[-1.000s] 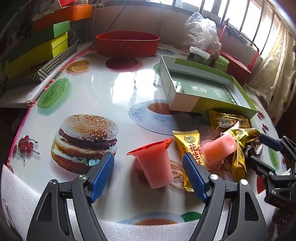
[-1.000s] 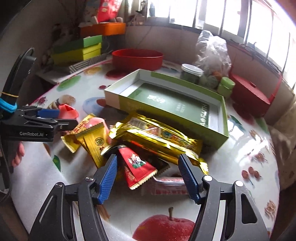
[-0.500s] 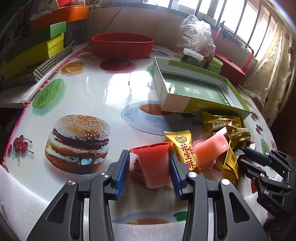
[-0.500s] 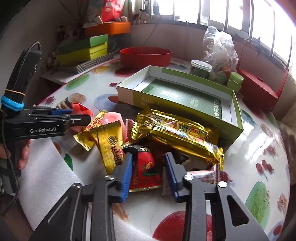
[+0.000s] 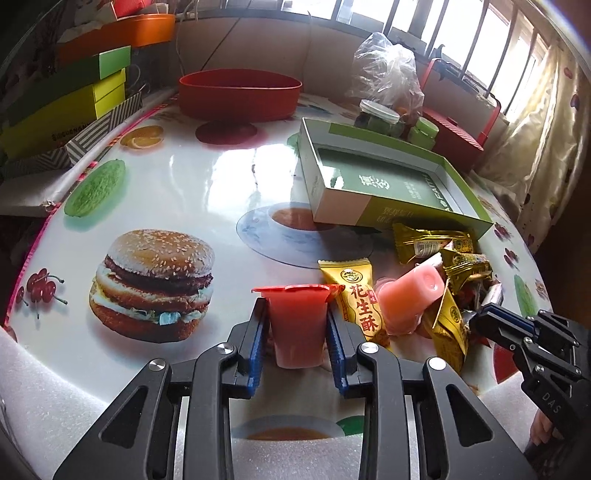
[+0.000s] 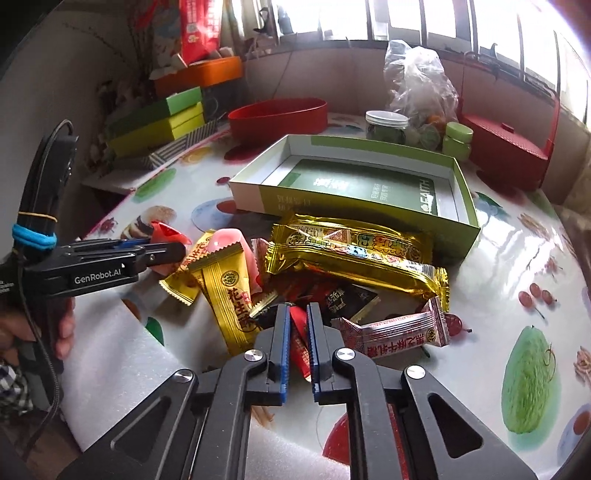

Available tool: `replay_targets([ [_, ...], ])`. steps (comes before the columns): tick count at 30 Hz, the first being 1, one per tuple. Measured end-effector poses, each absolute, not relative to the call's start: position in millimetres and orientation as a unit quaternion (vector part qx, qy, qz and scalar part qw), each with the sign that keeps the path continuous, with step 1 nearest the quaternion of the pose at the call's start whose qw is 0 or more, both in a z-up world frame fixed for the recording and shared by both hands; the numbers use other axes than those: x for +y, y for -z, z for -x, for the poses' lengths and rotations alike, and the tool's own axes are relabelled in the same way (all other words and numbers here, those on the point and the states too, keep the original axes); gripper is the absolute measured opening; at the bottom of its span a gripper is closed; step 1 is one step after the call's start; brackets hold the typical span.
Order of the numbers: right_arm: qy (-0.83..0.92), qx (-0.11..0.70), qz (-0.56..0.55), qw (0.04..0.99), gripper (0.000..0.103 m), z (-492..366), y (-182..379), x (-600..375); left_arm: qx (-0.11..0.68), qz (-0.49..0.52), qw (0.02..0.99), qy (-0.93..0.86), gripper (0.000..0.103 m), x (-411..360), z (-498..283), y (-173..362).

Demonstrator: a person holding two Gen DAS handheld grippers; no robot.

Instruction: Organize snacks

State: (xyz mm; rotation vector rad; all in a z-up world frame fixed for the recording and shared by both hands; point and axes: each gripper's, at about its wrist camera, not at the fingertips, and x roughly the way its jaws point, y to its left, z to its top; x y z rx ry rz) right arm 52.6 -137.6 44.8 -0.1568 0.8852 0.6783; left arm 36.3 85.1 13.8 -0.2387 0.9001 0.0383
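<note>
The left gripper (image 5: pixel 297 334) is closing its fingers on a jelly cup (image 5: pixel 295 326) between them: light, squashy, slick plastic, best held mid-wall. The right gripper (image 6: pixel 297 332) pinches a red packet (image 6: pixel 300 341), thin and crinkly.

At the far side of the table (image 5: pixel 166 184), which carries a glossy cloth printed with a burger and fruit, stands a red bowl (image 5: pixel 239 94) on its foot. To its left, off the table edge, boxes are stacked: a striped one (image 5: pixel 96 136) at the bottom, a yellow one (image 5: pixel 66 114), a green one (image 5: pixel 74 79), and an orange one (image 5: pixel 118 33) on top. To the right sit a lidded jar (image 6: pixel 386 127), a small green pot (image 6: pixel 458 138), a clear bag (image 6: pixel 417 74) and a red case (image 6: pixel 506 155) beneath the barred window.
</note>
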Motion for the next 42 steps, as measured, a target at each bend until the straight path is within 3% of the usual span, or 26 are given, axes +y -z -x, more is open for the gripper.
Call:
replay_targets([
  [3,-0.323,0.418,0.087,0.845,0.01,-50.7,-46.1,-137.1,0.435,0.111,0.893,-0.018,0.031,83.3,-35.7,-13.9],
  [5,-0.323,0.424,0.085,0.842,0.022,-53.2,-44.9,-138.2,0.437,0.113,0.892,-0.015,0.031,82.2,-35.7,-13.2],
  [11,-0.35,0.407,0.07,0.841,0.032,-50.0,-54.2,-130.9,0.443,0.114,0.889,-0.014,0.031,80.1,-36.3,-9.3],
  [16,-0.366,0.406,0.11,0.83,0.036,-45.1,-49.0,-104.1,0.444,0.113,0.889,-0.014,0.031,79.7,-36.8,-8.6],
  [26,-0.362,0.414,0.182,0.815,0.036,-31.1,-35.3,-80.5,0.443,0.111,0.889,-0.015,0.031,78.7,-34.6,-7.8],
  [38,-0.364,0.452,0.127,0.804,0.036,-29.0,-25.5,-94.7,0.441,0.105,0.891,-0.016,0.031,77.1,-31.1,-7.9],
  [41,-0.354,0.452,0.127,0.809,0.023,-29.7,-26.1,-94.9,0.441,0.105,0.891,-0.014,0.031,76.8,-30.6,-8.3],
  [42,-0.354,0.452,0.127,0.809,0.023,-29.5,-26.3,-95.0,0.441,0.105,0.891,-0.013,0.031,76.7,-30.3,-8.6],
])
